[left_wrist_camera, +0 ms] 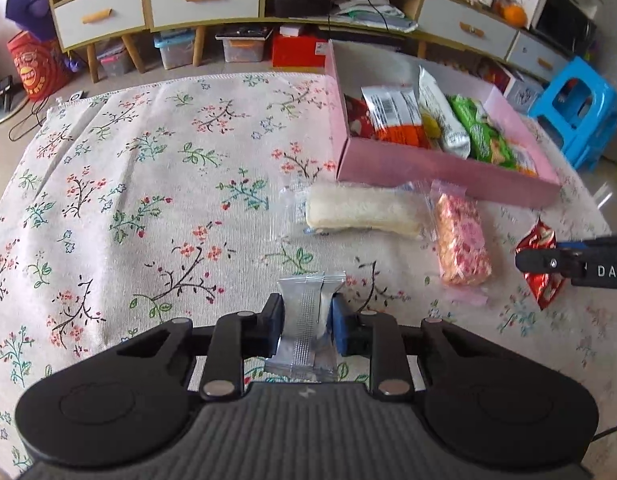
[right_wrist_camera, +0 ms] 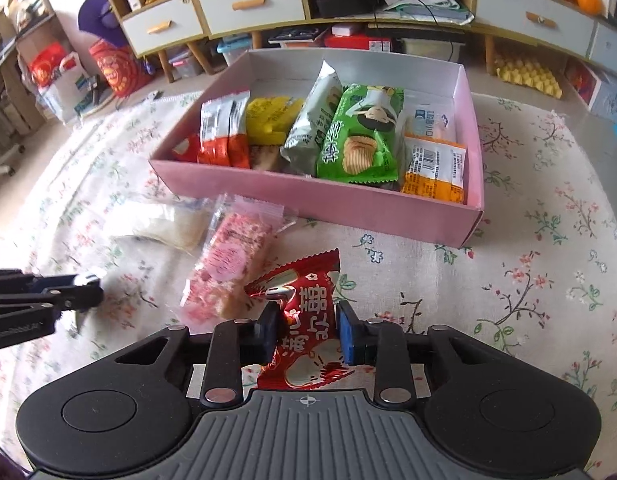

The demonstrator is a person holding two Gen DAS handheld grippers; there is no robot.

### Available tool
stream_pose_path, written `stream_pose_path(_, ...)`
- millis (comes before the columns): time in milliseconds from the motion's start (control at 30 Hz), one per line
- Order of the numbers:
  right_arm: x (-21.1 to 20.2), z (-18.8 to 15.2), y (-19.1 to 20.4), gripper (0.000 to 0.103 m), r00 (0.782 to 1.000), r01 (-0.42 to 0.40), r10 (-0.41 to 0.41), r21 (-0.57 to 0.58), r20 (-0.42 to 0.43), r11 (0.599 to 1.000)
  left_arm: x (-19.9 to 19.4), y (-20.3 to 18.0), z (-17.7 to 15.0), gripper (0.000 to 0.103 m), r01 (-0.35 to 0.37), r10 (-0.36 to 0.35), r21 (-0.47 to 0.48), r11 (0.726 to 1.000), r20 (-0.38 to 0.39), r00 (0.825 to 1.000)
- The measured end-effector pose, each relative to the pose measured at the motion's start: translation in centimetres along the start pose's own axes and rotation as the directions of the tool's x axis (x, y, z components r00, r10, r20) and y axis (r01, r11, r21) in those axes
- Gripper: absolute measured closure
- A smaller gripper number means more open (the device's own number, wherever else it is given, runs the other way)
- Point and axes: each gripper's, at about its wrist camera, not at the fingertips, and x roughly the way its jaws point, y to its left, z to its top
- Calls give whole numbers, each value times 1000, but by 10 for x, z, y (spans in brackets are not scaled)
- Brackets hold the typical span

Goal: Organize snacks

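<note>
Floral cloth covers the counter, with low cabinets and storage bins on the floor behind its far edge. Toward the far right part of the counter sits a pink box, open-topped and already packed with wrapped snacks standing side by side, among them a green chip packet; it reads as the collecting place, which would explain why the loose packets lie just outside its near wall.

Two such packets lie flat on the cloth beside that wall: a pale cream roll in clear wrap and a pink-flecked bar, touching or nearly so at their ends, waiting their turn.

The left tool is pressed together on a silver packet, gripping it across its narrow middle so both sealed ends stick out free. The right tool likewise pinches a red foil packet around its waist, crumpling the foil slightly. Both point steeply down near the counter's front edge, each packet low over the cloth or on it; which, I cannot tell.

Judging from this, both packets are gripped and the lift toward the box is the step ahead. Free room in the box looks tight, so each will likely need slotting upright.
</note>
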Motion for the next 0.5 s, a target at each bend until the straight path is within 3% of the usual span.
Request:
stream_pose_path(200,-15,8,-10,74,999,-49,47,98,20,994,-8,4,8,80,26,-25,-61,998,29,999)
stream_pose_path(500,-35,27,-31,74,989,-114,89,223,118,968,-18,2,24,80,47,-35,-137,989,92,995)
